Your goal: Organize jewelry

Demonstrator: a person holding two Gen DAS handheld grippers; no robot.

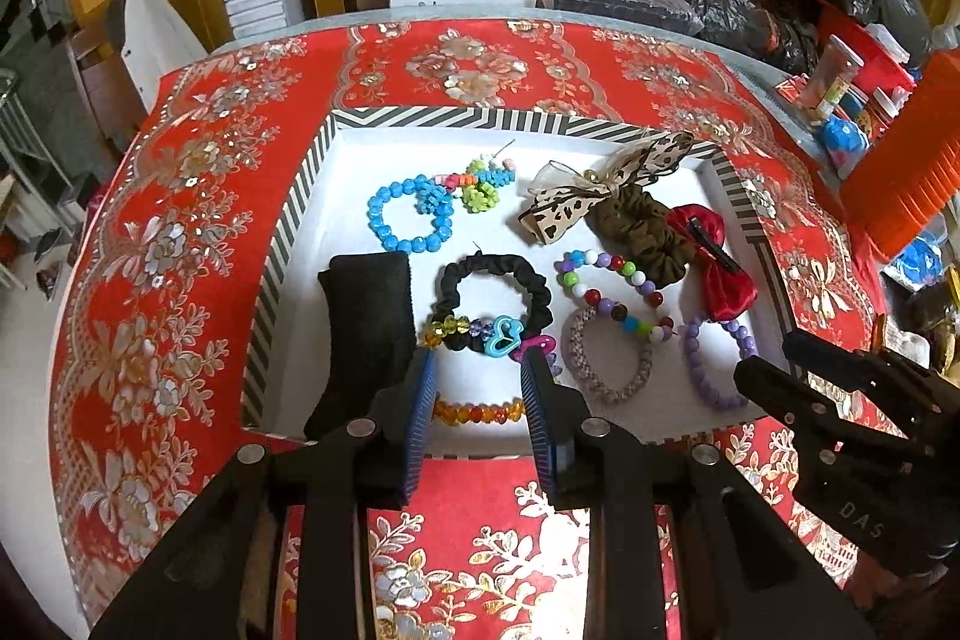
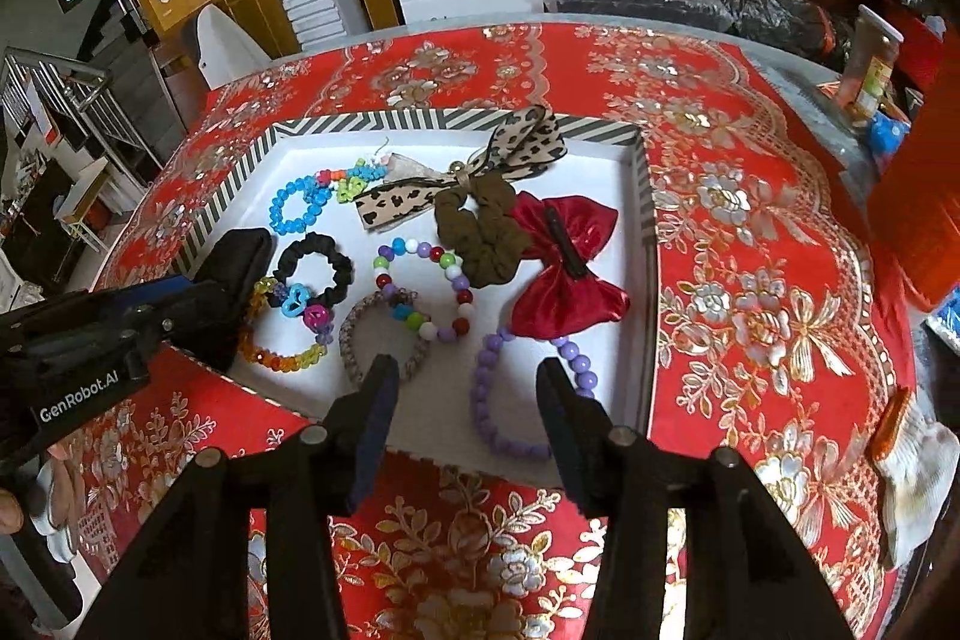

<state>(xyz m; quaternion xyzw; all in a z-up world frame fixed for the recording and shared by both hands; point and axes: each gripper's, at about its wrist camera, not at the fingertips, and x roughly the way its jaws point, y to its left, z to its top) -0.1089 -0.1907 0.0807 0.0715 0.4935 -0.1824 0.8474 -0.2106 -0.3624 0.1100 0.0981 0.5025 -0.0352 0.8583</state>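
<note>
Holding both the left gripper [image 1: 480, 388] and right gripper [image 2: 465, 391] apart and empty, I lower squarely over the lilac round-bead bracelet [image 2: 516, 394] in the white stripe-edged tray [image 2: 420, 119].

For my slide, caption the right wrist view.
Open right gripper hovering above a lilac bead bracelet in a striped-rim white tray of bracelets, scrunchies and bows.

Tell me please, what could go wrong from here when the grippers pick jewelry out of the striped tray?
1. The multicolor bead bracelet overlaps the braided bracelet and touches the brown scrunchie; lifting one may drag another.
2. The black scrunchie lies on the amber bracelet's charms, so they could snag.
3. The left gripper and right gripper hover close together and might collide.
</note>
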